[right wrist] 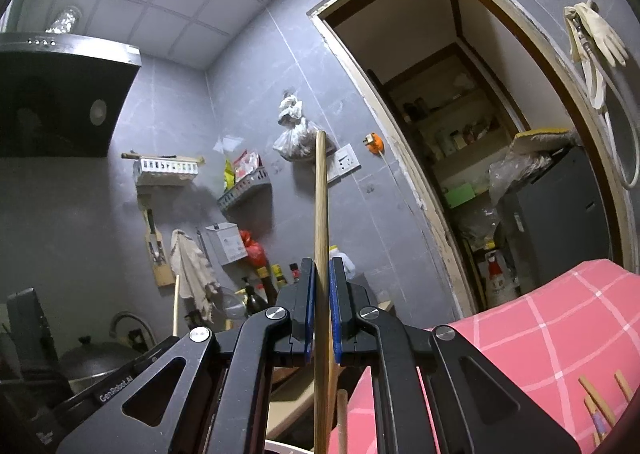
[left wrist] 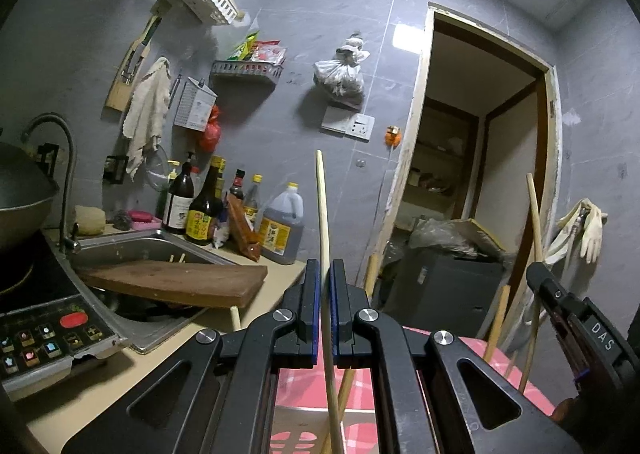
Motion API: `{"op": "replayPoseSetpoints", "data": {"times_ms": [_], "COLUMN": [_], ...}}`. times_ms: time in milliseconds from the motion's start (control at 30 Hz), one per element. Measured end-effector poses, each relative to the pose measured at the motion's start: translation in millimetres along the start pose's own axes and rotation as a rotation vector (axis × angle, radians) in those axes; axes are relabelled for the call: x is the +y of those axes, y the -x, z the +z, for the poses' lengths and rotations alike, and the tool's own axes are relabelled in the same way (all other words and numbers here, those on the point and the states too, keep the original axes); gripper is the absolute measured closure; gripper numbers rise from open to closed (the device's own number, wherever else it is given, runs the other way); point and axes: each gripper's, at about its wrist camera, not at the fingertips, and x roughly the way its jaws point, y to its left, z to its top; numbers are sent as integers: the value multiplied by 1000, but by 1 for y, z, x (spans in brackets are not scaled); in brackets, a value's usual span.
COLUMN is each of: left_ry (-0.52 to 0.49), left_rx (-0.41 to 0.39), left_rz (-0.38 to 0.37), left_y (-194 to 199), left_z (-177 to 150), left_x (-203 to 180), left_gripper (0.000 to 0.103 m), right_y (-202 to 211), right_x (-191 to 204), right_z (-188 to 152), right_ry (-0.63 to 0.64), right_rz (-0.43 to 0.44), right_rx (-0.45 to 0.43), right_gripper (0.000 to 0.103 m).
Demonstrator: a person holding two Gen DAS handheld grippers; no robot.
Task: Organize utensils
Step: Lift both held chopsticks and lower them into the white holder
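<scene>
My left gripper (left wrist: pixel 325 266) is shut on a pale wooden chopstick (left wrist: pixel 322 210) that stands upright between its blue pads. In the left wrist view the right gripper (left wrist: pixel 538 274) shows at the right edge, with another chopstick (left wrist: pixel 534 214) rising from it. The right wrist view shows my right gripper (right wrist: pixel 320 266) shut on a darker wooden chopstick (right wrist: pixel 321 194), also upright. More chopsticks (left wrist: pixel 496 324) lean over a pink checked surface (left wrist: pixel 492 350) below both grippers. A few loose chopsticks (right wrist: pixel 596 394) lie on the pink checked surface (right wrist: pixel 540 334) at the lower right.
To the left are a steel sink (left wrist: pixel 132 246) with a wooden cutting board (left wrist: pixel 176 282) across it, sauce bottles (left wrist: pixel 204 210) against the grey tiled wall, and an induction cooker (left wrist: pixel 48 338). A doorway (left wrist: pixel 476 158) and a dark bin (left wrist: pixel 448 286) lie to the right. A range hood (right wrist: pixel 60 94) hangs upper left.
</scene>
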Motion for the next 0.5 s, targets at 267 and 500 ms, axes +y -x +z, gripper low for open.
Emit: {"op": "replayPoseSetpoints", "data": {"times_ms": [267, 500], "left_ry": [-35, -72], "left_rx": [12, 38], "left_rz": [18, 21], "left_y": [-1, 2], "left_z": [-23, -42], "left_x": [-7, -14], "left_gripper": [100, 100], "right_y": [-4, -1], "right_x": [-2, 2], "right_z": [-12, -19], "right_ry": [5, 31], "right_rz": [-7, -18], "right_rx": [28, 67], "right_gripper": [98, 98]}}
